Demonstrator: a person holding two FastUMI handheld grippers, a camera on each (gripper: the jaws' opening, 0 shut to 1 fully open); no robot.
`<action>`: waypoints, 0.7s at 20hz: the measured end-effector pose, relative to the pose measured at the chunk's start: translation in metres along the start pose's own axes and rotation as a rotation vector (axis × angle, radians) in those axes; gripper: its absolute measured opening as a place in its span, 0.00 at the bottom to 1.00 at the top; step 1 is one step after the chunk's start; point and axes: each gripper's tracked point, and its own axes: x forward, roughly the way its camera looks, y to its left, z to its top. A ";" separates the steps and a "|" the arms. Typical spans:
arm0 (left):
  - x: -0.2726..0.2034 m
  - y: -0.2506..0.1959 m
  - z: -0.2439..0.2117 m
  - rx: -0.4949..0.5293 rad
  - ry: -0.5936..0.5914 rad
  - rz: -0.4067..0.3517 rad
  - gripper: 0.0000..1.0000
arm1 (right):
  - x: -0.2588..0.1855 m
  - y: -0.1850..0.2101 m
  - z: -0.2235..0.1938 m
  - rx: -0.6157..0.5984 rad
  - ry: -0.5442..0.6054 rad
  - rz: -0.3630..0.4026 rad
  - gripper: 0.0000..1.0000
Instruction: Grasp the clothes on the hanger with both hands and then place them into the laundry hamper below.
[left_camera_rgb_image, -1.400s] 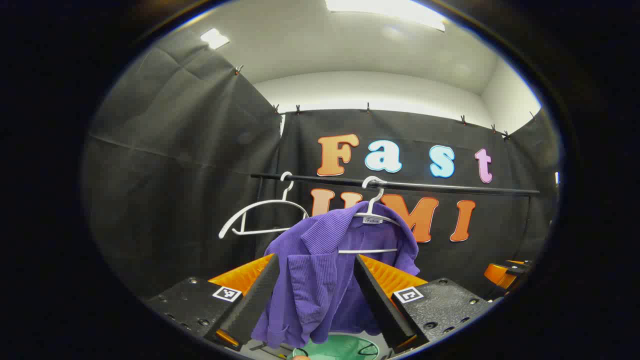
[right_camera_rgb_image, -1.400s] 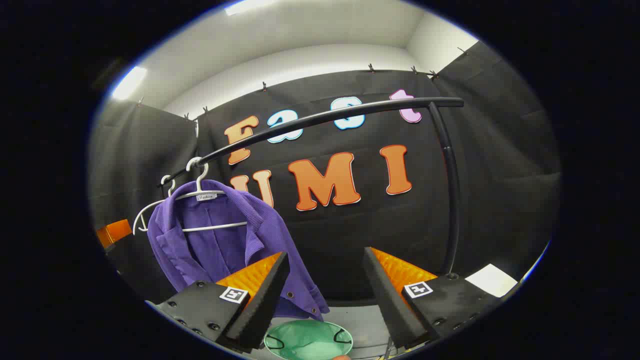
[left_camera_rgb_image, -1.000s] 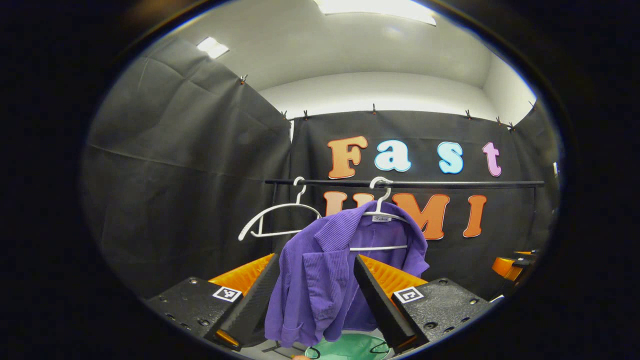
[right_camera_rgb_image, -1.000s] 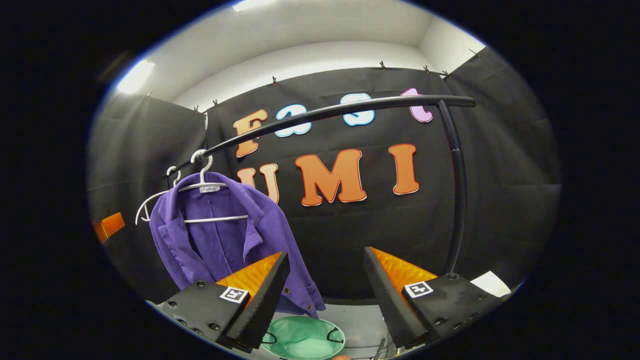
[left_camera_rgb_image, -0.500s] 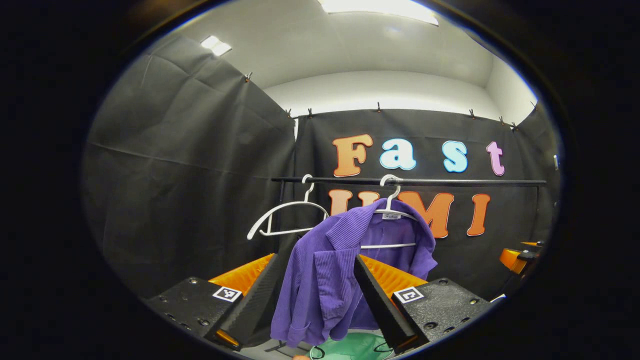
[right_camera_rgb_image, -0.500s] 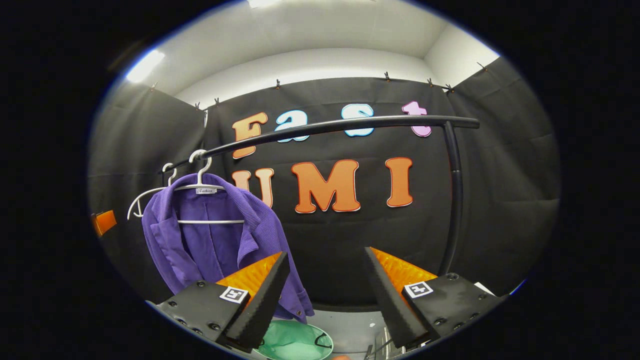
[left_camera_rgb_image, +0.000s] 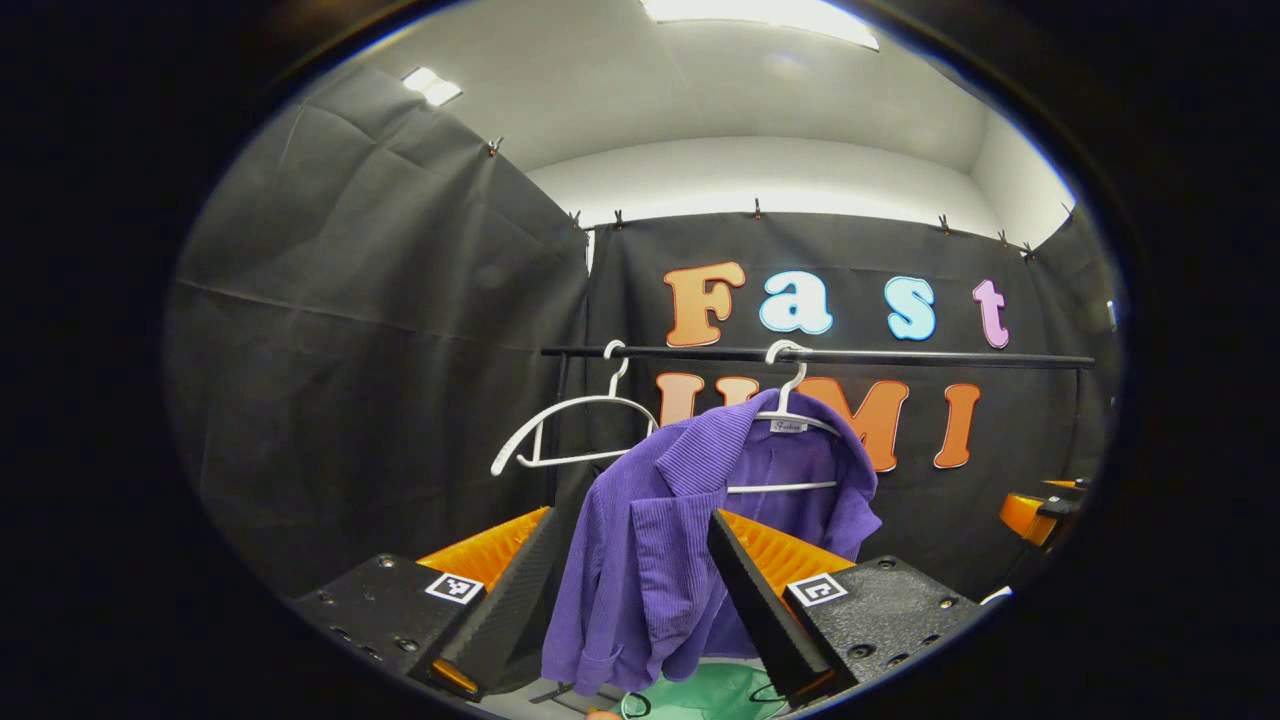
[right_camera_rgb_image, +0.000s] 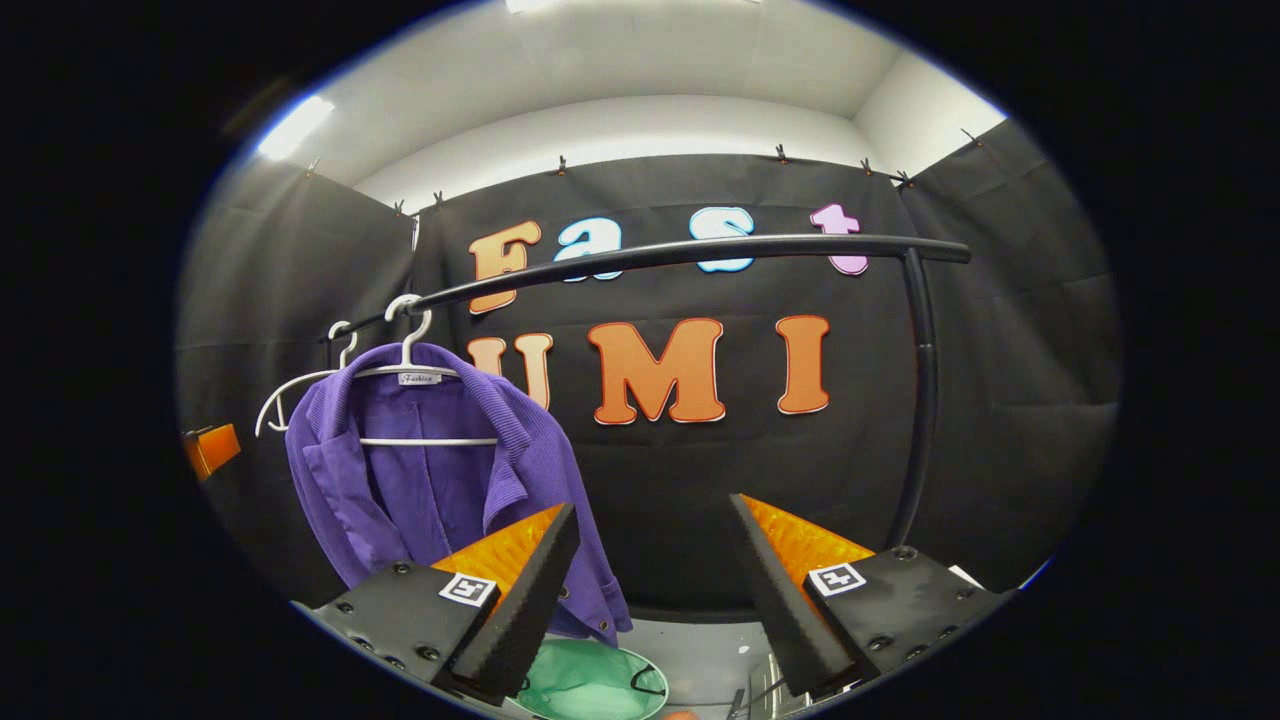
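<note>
Left tool (left_camera_rgb_image: 632, 530) fingers apart, nothing between them in contact; purple jacket (left_camera_rgb_image: 660, 540) hangs beyond the gap. Right tool (right_camera_rgb_image: 648, 525) fingers apart, jacket (right_camera_rgb_image: 420, 480) off to its left, farther back. Green hamper (right_camera_rgb_image: 585, 682) below the jacket. Jacket on white hanger (right_camera_rgb_image: 405, 340) on black rail (right_camera_rgb_image: 700, 252); empty hanger (left_camera_rgb_image: 570, 425) beside.

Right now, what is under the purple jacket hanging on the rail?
Below the purple jacket sits the green laundry hamper on the floor. The right gripper, open, and the jacket's hem cover part of it; its inside looks empty.
</note>
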 end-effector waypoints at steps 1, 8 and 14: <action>0.000 0.000 -0.001 0.002 0.002 0.000 0.92 | 0.004 0.008 -0.002 0.004 0.004 0.015 0.89; 0.000 0.008 -0.018 -0.001 0.038 0.014 0.92 | 0.042 0.088 -0.018 0.017 0.028 0.157 0.89; 0.005 0.007 -0.026 0.006 0.045 0.027 0.95 | 0.097 0.138 -0.037 0.025 0.059 0.230 0.89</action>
